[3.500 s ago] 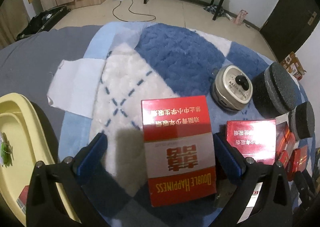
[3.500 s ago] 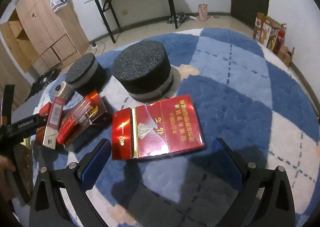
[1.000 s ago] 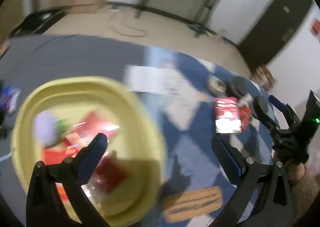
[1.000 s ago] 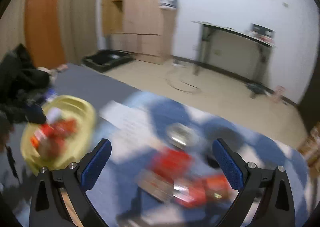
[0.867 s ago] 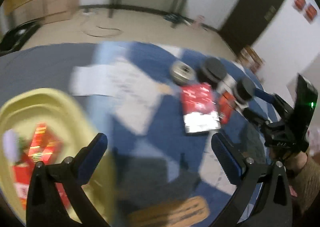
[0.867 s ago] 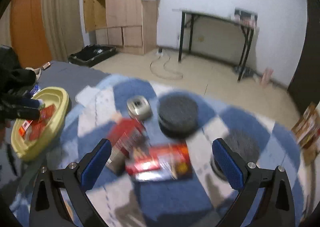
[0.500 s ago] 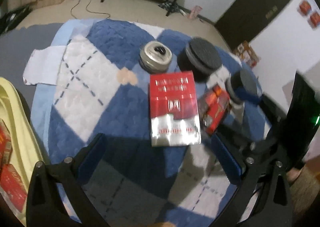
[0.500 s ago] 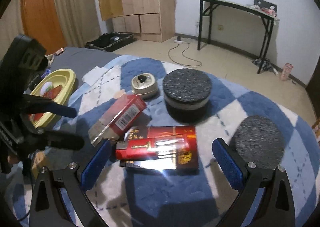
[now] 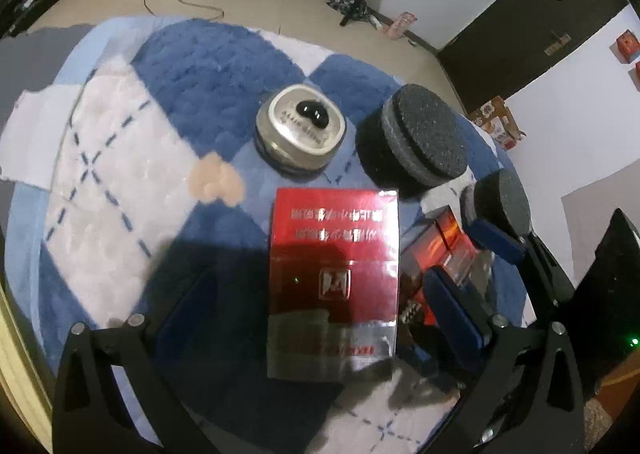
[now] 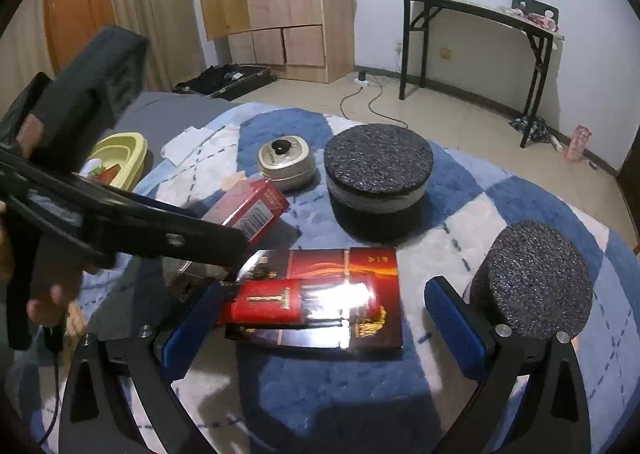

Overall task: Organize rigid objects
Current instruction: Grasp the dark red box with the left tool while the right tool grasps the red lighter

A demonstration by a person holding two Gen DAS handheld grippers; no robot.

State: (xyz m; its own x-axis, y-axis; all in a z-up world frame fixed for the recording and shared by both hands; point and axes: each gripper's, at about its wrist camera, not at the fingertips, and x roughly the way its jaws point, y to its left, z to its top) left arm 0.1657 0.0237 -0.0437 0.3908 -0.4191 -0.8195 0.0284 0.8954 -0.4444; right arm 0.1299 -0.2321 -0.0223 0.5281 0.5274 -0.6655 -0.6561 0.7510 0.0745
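- The left claw (image 9: 320, 314) is spread wide and holds nothing. It has come back from the yellow tub (image 10: 120, 152) and now hangs low over the big red box (image 9: 334, 282) on the rug (image 9: 192, 78).
- That tells me one box went into the tub, and this box looks like the next one to pick up.
- The right claw (image 10: 324, 328) is spread wide too, with nothing in it. It sits over the small red box (image 10: 298, 300), which lies on a flat red pack (image 10: 352, 266) just right of the big red box.
- Past the big red box stand a silver tin (image 9: 300, 130) and a black round block (image 9: 416, 142). A smaller black block (image 10: 532, 278) is close to the right claw.
- Left of the big red box the rug is bare, so there is room to move toward the tub. On its right side things are crowded, and the two claws are very near each other there.
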